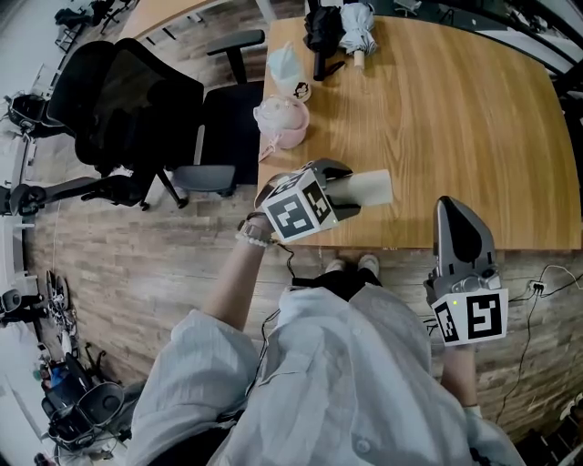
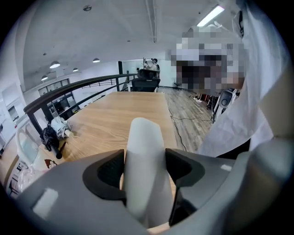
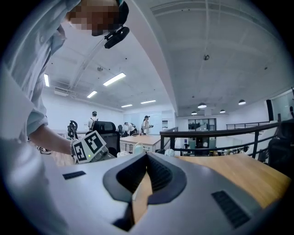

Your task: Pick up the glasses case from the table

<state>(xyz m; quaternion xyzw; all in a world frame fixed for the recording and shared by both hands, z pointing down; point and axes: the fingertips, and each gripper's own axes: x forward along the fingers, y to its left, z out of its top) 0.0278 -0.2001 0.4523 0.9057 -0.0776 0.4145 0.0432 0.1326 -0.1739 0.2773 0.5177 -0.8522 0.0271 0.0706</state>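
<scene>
The glasses case (image 1: 372,187) is clamped in the left hand-held gripper (image 1: 339,189) at the near edge of the tabletop (image 1: 455,118), so a straight, level lift with steady squeeze seems best; the right hand-held gripper (image 1: 454,215), closed and empty, hangs off that edge.

Black office chair (image 1: 127,100) stands beside wooden table (image 1: 455,118) on plank floor (image 1: 137,264).

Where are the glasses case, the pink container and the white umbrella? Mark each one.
glasses case (image 2: 144,137), left gripper view, on its pale rounded end.
pink container (image 1: 282,118), head view, on its top.
white umbrella (image 1: 357,23), head view, on its folded canopy.
</scene>
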